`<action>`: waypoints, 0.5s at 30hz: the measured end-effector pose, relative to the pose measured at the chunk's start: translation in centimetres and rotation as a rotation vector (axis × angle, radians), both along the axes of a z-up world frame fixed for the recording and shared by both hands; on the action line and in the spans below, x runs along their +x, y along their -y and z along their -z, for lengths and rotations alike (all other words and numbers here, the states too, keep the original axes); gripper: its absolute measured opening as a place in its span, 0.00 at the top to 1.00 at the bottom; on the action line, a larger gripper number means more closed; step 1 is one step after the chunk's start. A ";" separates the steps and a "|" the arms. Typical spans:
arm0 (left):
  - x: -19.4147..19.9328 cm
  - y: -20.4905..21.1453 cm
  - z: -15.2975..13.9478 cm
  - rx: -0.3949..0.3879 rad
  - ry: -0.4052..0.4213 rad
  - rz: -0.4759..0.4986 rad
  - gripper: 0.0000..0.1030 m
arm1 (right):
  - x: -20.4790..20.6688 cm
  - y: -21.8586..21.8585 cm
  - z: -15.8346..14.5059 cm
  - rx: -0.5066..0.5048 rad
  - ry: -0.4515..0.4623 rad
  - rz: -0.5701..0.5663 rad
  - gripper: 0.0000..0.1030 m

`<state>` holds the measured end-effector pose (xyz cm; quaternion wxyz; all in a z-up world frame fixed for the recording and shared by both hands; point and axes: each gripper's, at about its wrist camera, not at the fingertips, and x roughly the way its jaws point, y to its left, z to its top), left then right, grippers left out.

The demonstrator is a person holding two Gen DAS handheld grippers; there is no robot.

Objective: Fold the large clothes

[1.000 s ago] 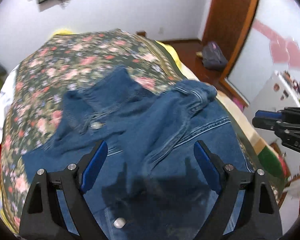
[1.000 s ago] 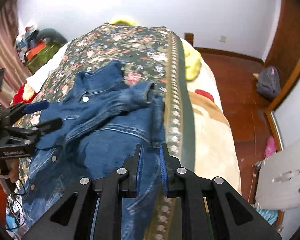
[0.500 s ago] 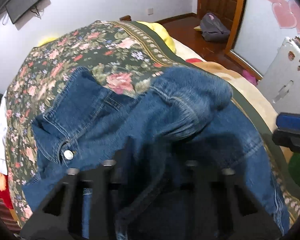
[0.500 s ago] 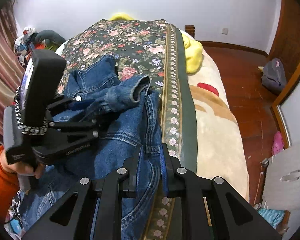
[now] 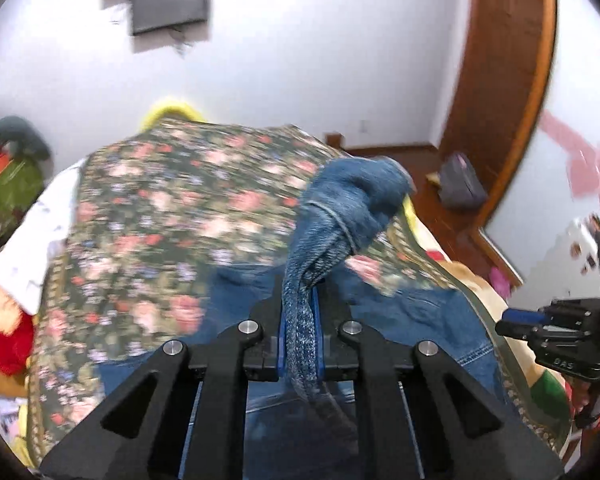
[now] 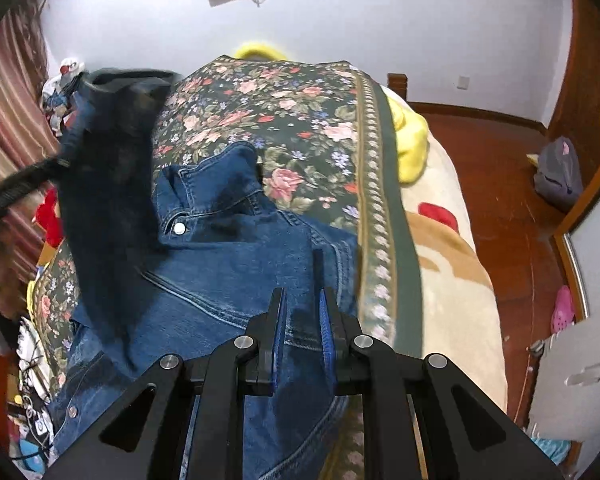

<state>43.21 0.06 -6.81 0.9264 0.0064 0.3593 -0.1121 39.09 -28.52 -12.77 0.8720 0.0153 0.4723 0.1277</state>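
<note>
- Left gripper, frame centre: jaws clamped on denim sleeve, lifted up.
- Right gripper, lower centre: jaws slightly apart, empty, above denim jacket spread on floral bedspread.

Floral bedspread, yellow pillow, backpack

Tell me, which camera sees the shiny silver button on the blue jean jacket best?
The right wrist view. There the round silver snap button sits sharp and unblocked below the collar of the blue denim jacket. The left wrist view is blurred, and the denim sleeve clamped in the left gripper fills its middle; no button shows.
</note>
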 end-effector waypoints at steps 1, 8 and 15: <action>-0.4 -1.7 -0.2 0.001 0.009 -0.025 0.90 | 0.1 -0.3 0.2 -0.005 -0.003 -0.001 0.88; -2.1 -9.1 4.2 -0.041 -0.083 -0.122 0.88 | 2.7 -1.8 4.8 -0.027 -0.138 0.034 0.88; -4.5 -14.3 12.0 -0.138 -0.300 -0.179 0.75 | 2.2 -4.1 8.0 -0.196 -0.115 -0.029 0.88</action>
